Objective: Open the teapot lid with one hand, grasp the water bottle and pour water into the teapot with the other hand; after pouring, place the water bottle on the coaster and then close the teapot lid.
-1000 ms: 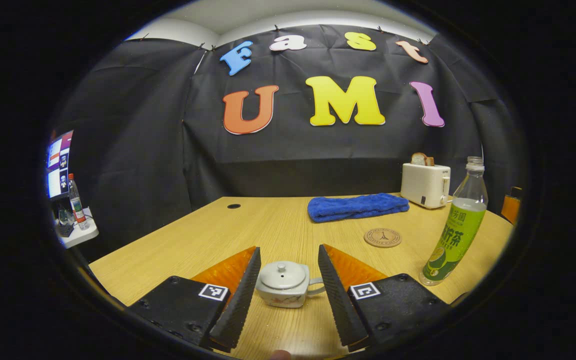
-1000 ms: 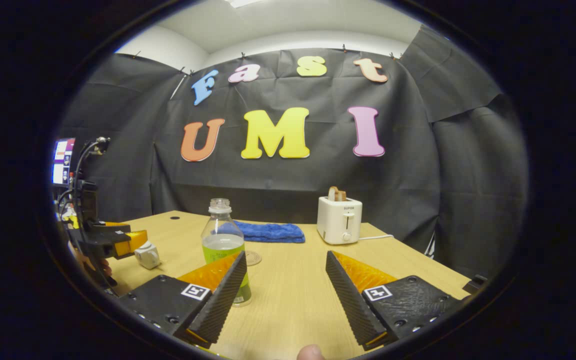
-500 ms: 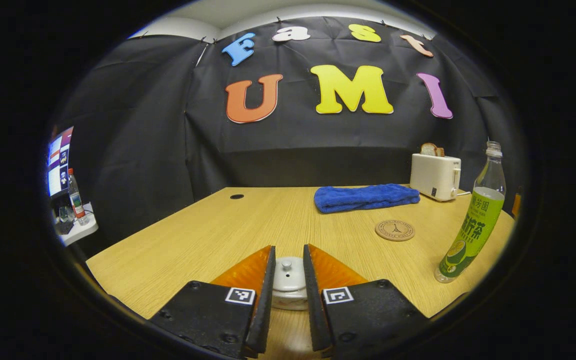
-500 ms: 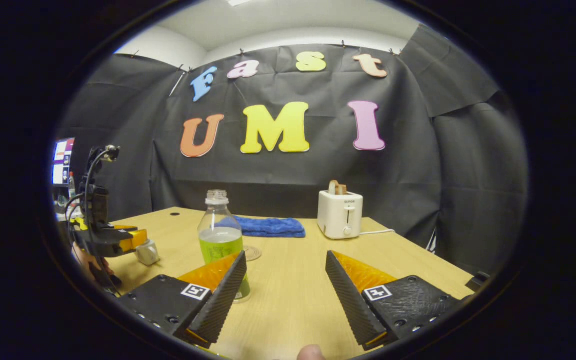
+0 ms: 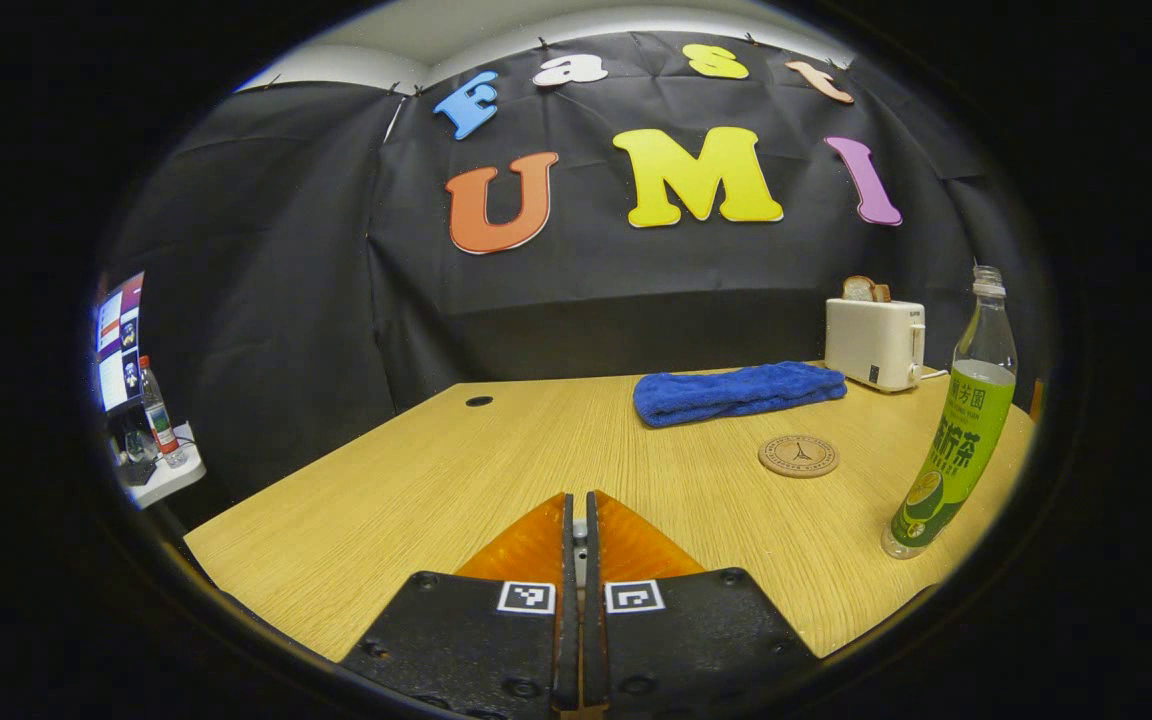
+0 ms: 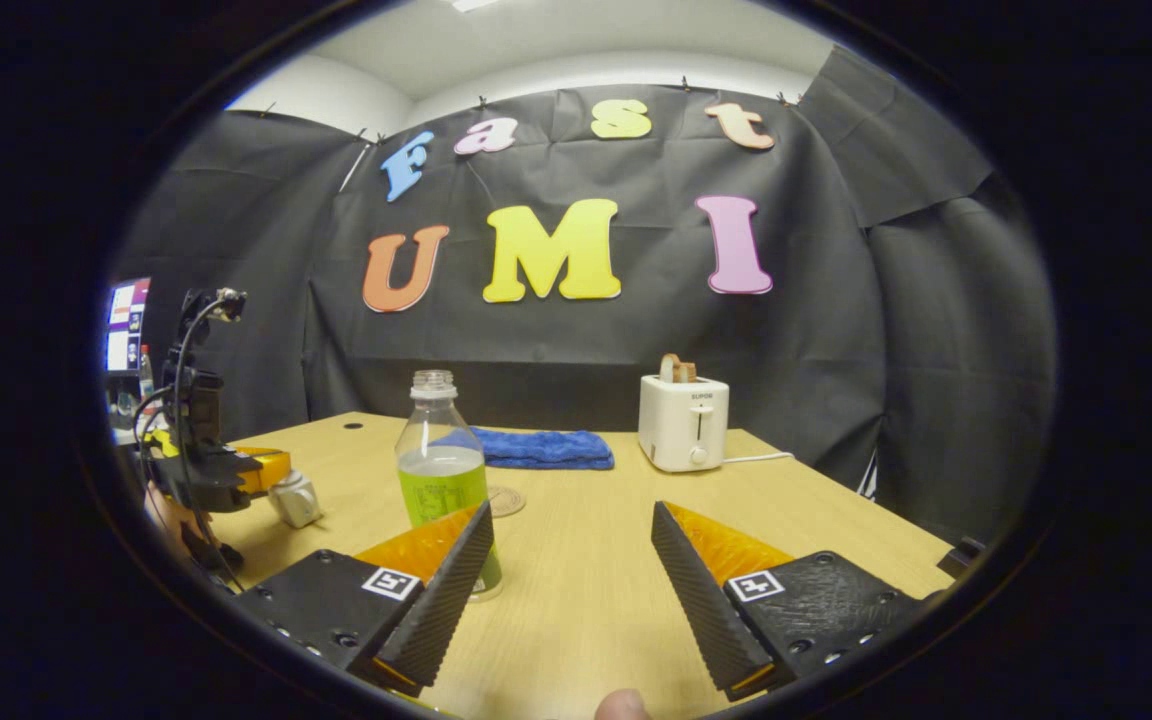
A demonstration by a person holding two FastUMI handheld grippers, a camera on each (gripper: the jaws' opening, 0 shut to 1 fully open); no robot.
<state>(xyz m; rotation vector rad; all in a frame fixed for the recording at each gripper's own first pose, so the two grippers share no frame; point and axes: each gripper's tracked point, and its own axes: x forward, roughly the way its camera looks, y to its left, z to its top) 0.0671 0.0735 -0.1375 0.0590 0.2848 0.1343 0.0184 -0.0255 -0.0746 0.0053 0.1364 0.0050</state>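
Since a second ago your left gripper (image 5: 577, 525) has pinched the teapot (image 6: 294, 497) lid. Your right gripper (image 6: 570, 550) is spread; the bottle (image 6: 443, 478), upright, stands just left of it.

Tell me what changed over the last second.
The left gripper closed from wide open around the teapot to nearly shut on its lid knob. The right gripper stayed open beside the water bottle; coaster, towel and toaster unmoved.
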